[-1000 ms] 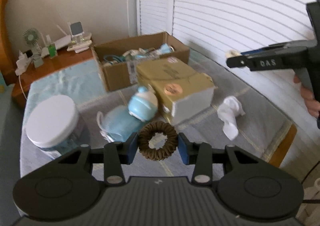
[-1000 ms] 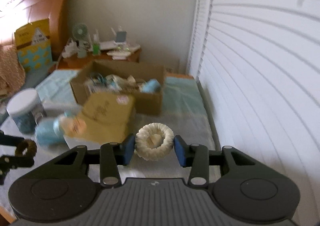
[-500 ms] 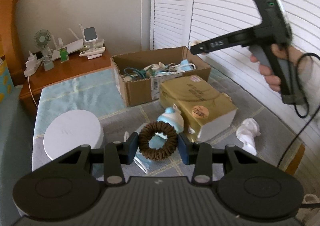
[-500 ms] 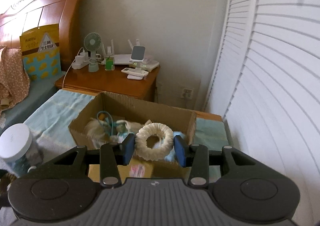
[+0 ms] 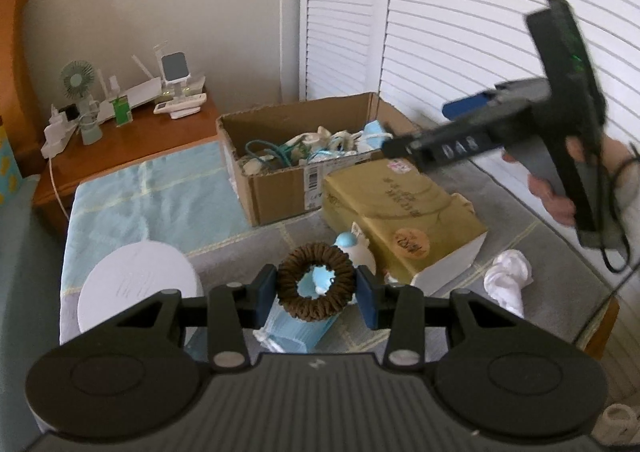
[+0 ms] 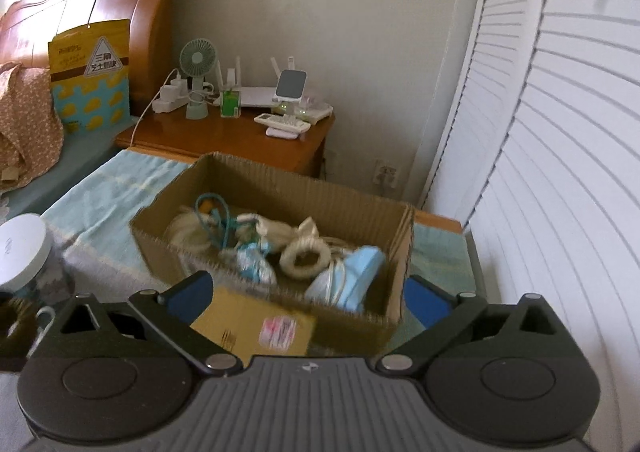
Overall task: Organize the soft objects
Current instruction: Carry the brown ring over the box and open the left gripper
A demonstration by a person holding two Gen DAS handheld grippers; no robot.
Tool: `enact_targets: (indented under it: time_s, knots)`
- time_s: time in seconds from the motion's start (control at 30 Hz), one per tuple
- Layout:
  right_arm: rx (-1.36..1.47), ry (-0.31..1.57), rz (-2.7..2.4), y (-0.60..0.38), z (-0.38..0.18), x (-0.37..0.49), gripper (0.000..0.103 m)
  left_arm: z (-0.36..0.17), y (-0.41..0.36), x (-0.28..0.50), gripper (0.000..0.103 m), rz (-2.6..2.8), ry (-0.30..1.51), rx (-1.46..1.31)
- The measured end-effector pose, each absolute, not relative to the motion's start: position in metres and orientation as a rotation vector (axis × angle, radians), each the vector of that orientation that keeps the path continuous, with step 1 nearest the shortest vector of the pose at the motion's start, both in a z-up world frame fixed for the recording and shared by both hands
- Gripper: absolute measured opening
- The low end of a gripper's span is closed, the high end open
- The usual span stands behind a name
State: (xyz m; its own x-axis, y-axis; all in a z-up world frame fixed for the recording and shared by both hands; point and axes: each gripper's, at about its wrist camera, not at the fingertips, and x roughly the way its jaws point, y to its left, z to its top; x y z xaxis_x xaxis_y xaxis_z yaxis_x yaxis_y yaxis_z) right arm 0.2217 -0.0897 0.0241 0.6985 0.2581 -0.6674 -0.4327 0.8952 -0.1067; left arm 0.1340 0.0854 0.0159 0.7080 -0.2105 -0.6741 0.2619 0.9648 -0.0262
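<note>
My left gripper [image 5: 316, 294] is shut on a brown scrunchie [image 5: 316, 292] and holds it above the bed. My right gripper [image 6: 308, 298] is open and empty, just in front of an open cardboard box [image 6: 256, 268]. A cream scrunchie [image 6: 303, 255] lies inside that box among other soft items and a blue face mask [image 6: 352, 272]. In the left wrist view the right gripper [image 5: 460, 140] hovers by the same box [image 5: 280, 188]. A white cloth [image 5: 508, 280] and blue masks [image 5: 296, 332] lie on the bed.
A tan closed box [image 5: 400, 212] lies in front of the cardboard box, with a small blue toy [image 5: 352, 248] beside it. A white-lidded jar [image 5: 136, 292] stands at the left. A wooden nightstand [image 6: 240, 132] with a fan stands behind. Louvered doors [image 6: 560, 132] are on the right.
My right gripper opened and the cream scrunchie dropped into the cardboard box. My left gripper keeps hold of the brown scrunchie and has drifted slightly.
</note>
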Motion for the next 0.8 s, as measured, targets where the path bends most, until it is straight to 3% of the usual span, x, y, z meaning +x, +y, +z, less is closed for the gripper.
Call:
enact_targets:
  time_s: [0.3,0.8]
  knots:
    - [-0.176,0.687,0.348,-0.115,0.036,0.171,0.103,0.039,0.075,0.159,0.041,-0.27,0.722,0.098]
    - [-0.14,0.734,0.272,-0.155,0.024,0.132,0.103,0.054,0.058,0.273,0.044,-0.205,0.706,0.143]
